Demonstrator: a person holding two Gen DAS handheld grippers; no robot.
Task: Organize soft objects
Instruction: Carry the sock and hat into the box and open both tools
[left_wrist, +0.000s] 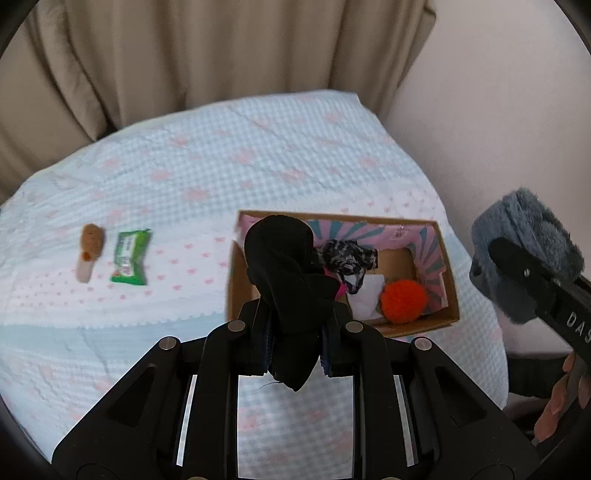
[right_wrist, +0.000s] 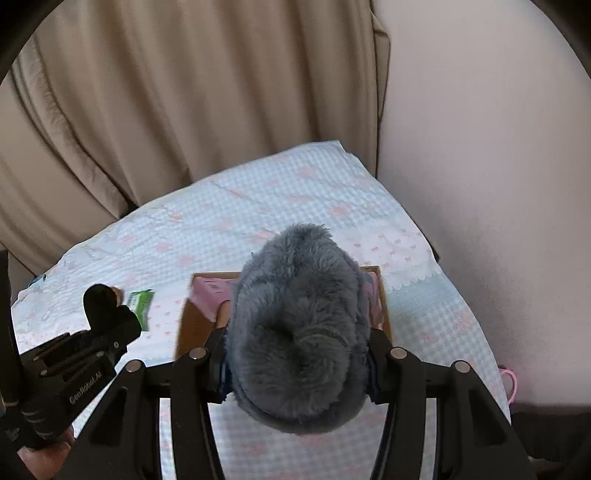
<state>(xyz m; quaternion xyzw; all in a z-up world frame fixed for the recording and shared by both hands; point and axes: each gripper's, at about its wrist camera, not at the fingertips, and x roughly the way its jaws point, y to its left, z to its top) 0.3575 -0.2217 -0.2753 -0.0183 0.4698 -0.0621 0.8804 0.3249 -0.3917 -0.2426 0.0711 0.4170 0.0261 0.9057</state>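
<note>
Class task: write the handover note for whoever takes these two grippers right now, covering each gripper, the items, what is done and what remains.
Left gripper: shut on black cloth, above the cardboard box.
Right gripper: shut on grey furry item, also raised near the box.
Done: orange pompom and patterned fabric lie in the box.
Left: both held items; brown plush and green packet lie on the bedspread.

One open cardboard box with pink-patterned lining holds one orange pompom, one black-and-white patterned cloth and one white paper piece. Outside it: one green packet, one brown plush toy, one black sock, one grey furry item.
</note>
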